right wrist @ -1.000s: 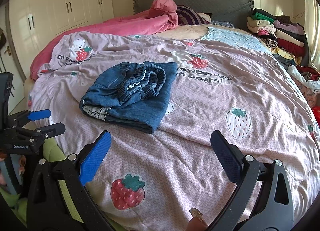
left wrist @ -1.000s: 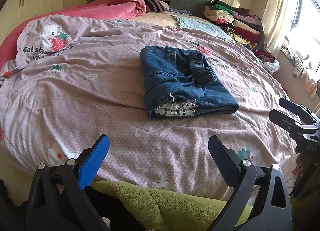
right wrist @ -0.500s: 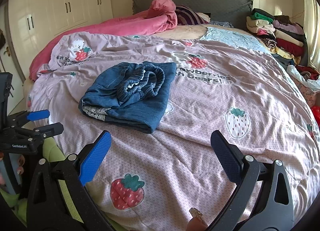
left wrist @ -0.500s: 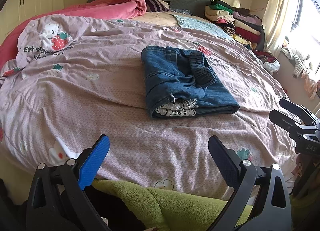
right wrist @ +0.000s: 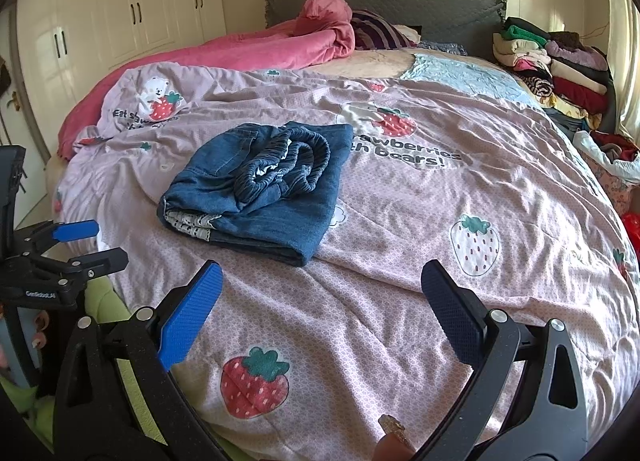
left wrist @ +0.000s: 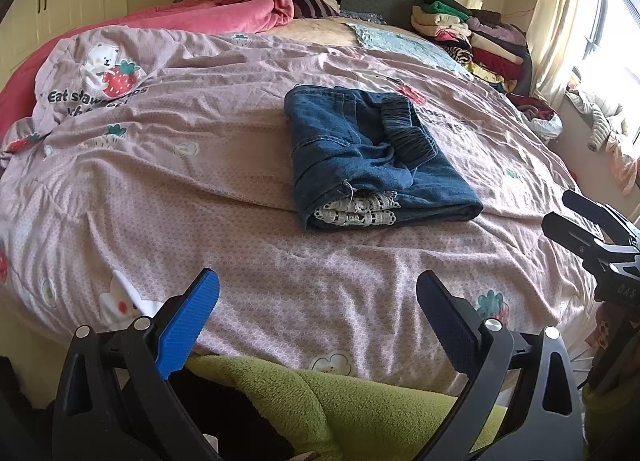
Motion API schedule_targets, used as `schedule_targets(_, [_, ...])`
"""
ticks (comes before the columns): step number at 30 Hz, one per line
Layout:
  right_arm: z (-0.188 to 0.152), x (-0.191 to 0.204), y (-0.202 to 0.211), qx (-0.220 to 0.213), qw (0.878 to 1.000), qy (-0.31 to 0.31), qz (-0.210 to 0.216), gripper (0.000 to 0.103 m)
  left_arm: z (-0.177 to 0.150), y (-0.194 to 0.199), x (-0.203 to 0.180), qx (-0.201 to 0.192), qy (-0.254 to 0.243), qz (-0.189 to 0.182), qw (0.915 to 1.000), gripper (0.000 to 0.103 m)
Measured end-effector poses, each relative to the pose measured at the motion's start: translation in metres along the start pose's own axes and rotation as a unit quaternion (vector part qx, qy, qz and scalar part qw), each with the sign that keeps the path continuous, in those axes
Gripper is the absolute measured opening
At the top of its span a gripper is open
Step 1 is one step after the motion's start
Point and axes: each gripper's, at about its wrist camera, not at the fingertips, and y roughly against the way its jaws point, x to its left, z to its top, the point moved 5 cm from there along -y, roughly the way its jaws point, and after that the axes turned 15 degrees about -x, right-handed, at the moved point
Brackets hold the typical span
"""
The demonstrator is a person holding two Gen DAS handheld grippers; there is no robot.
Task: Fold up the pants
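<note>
Pants (left wrist: 372,157): blue denim, folded into a compact rectangle, lying flat on the quilt near the middle of the bed. Elastic waistband bunched on top. White lace trim shows at the near open edge. In the right wrist view the bundle (right wrist: 260,185) sits left of centre, just beside the printed words "with bears!".

Left gripper (left wrist: 318,305): jaws spread wide, nothing between them. Held over the near edge of the bed, well apart from the pants. One pad blue, the other dark.

Right gripper (right wrist: 322,301): jaws spread wide, empty. Over the quilt, near the bed's front edge, apart from the pants. Also seen at the right edge of the left wrist view, off the bed's side.

Quilt (left wrist: 160,189): pale pink, wrinkled, printed with strawberries and bears; covers most of the bed.

Pink blanket (left wrist: 224,13): heaped at the far left, near the grey headboard (right wrist: 400,1).

Clothes pile (right wrist: 552,65): folded stack at the far right of the bed, beside the headboard.

Green fleece (left wrist: 320,401): below the left gripper, at the bed's near edge; what it belongs to, cannot tell.

Wardrobe (right wrist: 120,13): cream doors, left wall.
</note>
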Motion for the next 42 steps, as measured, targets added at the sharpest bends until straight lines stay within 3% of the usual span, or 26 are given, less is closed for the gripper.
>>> schedule_targets(24, [0.002,-0.005,0.001,0.002,1.0,0.002,-0.005,0.094,0.002,-0.002,0.007,0.006,0.0,0.01,0.9999,0.098])
schedule_targets(30, [-0.001,-0.007,0.0,0.003,1.0,0.0,-0.01,0.094,0.002,-0.004,0.011,0.007,-0.007,0.026,0.9996,0.099])
schedule_targets(36, [-0.008,-0.038,-0.005,0.008,0.999,-0.022,-0.032,0.094,0.005,-0.014,0.039,0.013,0.039,0.038,0.9984,0.098])
schedule_targets(38, [-0.008,-0.058,-0.007,0.009,0.998,-0.03,-0.051,0.094,0.012,-0.024,0.059,0.014,0.044,0.062,0.997,0.098])
schedule_targets(42, [-0.014,-0.138,-0.012,0.017,0.99,-0.067,-0.121,0.094,0.032,-0.061,0.127,0.031,0.058,0.146,0.9871,0.098])
